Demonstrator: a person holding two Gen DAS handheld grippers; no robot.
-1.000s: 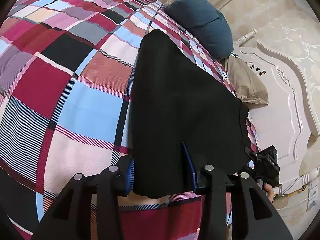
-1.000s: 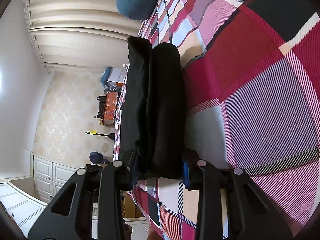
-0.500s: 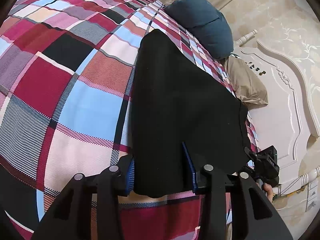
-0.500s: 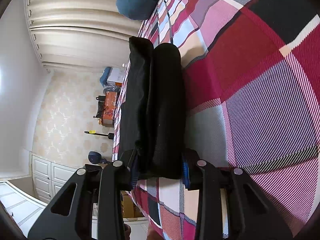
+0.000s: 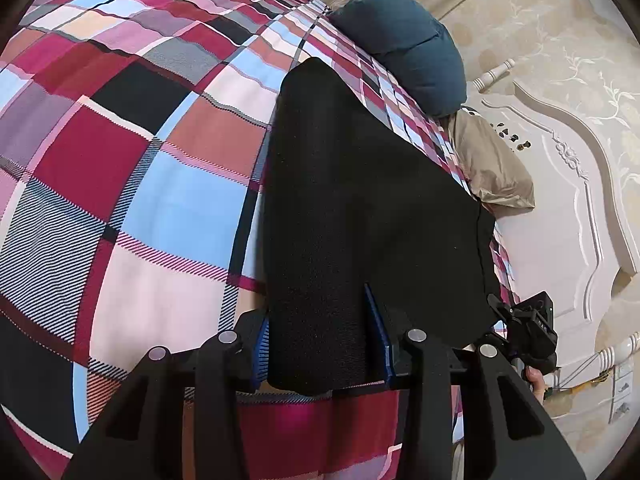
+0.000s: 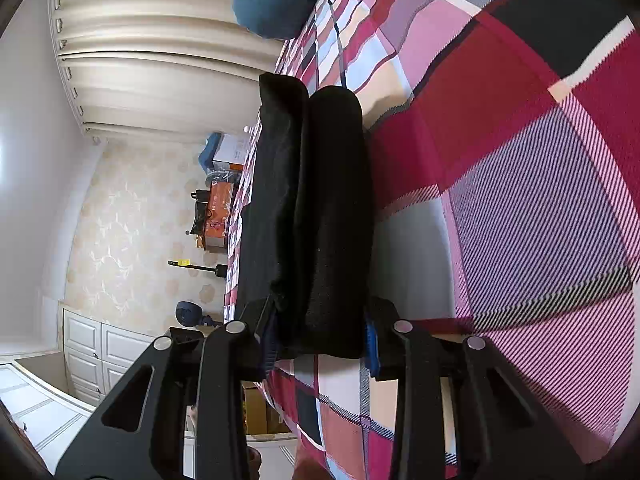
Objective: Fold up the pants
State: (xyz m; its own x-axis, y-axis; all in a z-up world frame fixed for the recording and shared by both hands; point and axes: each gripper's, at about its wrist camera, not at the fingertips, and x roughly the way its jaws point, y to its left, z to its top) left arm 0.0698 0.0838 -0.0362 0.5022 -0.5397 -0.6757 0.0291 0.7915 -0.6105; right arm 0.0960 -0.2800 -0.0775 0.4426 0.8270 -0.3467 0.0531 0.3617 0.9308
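The black pants (image 5: pixel 360 208) lie folded on the plaid bedcover (image 5: pixel 132 184). My left gripper (image 5: pixel 320 344) is shut on the near edge of the pants, with thick folded cloth between its blue pads. In the right wrist view the pants (image 6: pixel 320 208) show edge-on as stacked layers, and my right gripper (image 6: pixel 320 340) is shut on that folded end. The right gripper also shows in the left wrist view (image 5: pixel 528 332) at the far corner of the cloth.
A dark blue pillow (image 5: pixel 404 44) and a beige pillow (image 5: pixel 492 168) lie by the white headboard (image 5: pixel 560 200). In the right wrist view, curtains (image 6: pixel 152 48), boxes (image 6: pixel 220 208) and a white cabinet (image 6: pixel 92 356) stand beyond the bed's edge.
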